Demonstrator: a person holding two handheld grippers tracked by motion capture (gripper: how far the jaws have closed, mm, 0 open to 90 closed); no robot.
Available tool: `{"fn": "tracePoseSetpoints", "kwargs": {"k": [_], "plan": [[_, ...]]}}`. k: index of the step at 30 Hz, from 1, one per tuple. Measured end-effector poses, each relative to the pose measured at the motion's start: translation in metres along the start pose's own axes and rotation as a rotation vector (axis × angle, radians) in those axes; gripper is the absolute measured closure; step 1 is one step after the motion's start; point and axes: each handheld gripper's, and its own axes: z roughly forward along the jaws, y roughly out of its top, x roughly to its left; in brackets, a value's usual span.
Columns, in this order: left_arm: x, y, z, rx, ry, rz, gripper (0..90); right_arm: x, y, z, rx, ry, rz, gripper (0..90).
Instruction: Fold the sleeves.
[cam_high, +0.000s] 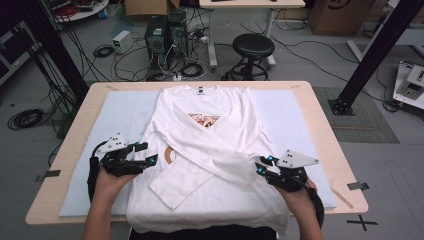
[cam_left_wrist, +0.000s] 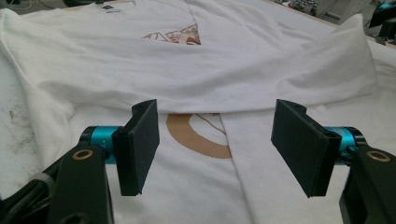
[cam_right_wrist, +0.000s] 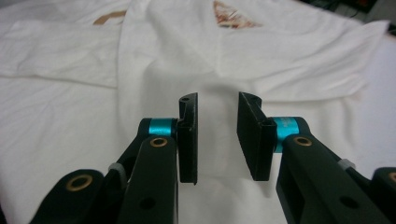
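A white long-sleeved shirt (cam_high: 210, 145) lies face up on the mat, collar at the far side, with both sleeves folded across the chest in an X. One cuff (cam_high: 165, 192) ends near the left hem and the other cuff (cam_high: 240, 172) ends at the right. My left gripper (cam_high: 148, 153) stands open at the shirt's left edge, and its jaws (cam_left_wrist: 217, 147) hover wide apart over a tan ring print (cam_left_wrist: 201, 137). My right gripper (cam_high: 261, 166) is beside the right-hand cuff. Its jaws (cam_right_wrist: 218, 135) stand a narrow gap apart above the white cloth (cam_right_wrist: 163, 56), holding nothing.
A pale blue mat (cam_high: 290, 115) covers the wooden table (cam_high: 325, 130); the shirt's hem hangs over the near edge. Beyond the far edge stand a black stool (cam_high: 253, 47), computer towers (cam_high: 165, 35) and loose cables. A black frame post (cam_high: 375, 55) rises at the right.
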Motion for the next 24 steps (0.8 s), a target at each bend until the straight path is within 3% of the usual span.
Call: {"fn": "tracePoseSetpoints", "kwargs": {"k": [2, 5, 11, 18, 20, 21, 24], "plan": [[-0.001, 0.000, 0.001, 0.000, -0.002, 0.001, 32.4, 0.004, -0.007, 0.017, 0.047, 0.034, 0.007, 70.3], [-0.001, 0.000, 0.001, 0.004, -0.006, 0.002, 32.4, 0.011, -0.013, 0.039, 0.100, 0.066, -0.021, 69.1], [0.000, 0.000, 0.001, 0.002, -0.004, -0.001, 32.4, 0.014, 0.005, 0.060, 0.104, 0.119, -0.043, 68.6], [0.000, 0.000, 0.002, 0.005, -0.005, 0.001, 32.3, 0.017, 0.024, 0.077, 0.106, 0.141, -0.057, 67.5], [0.000, 0.000, 0.002, 0.006, -0.005, 0.001, 32.3, 0.018, 0.029, 0.085, 0.123, 0.153, -0.055, 66.7], [0.000, 0.000, 0.002, 0.005, -0.005, 0.000, 32.4, 0.020, 0.030, 0.094, 0.156, 0.156, -0.065, 66.3], [0.000, 0.000, 0.001, 0.004, -0.007, 0.003, 32.3, 0.023, 0.029, 0.100, 0.189, 0.157, -0.082, 64.4]]}}
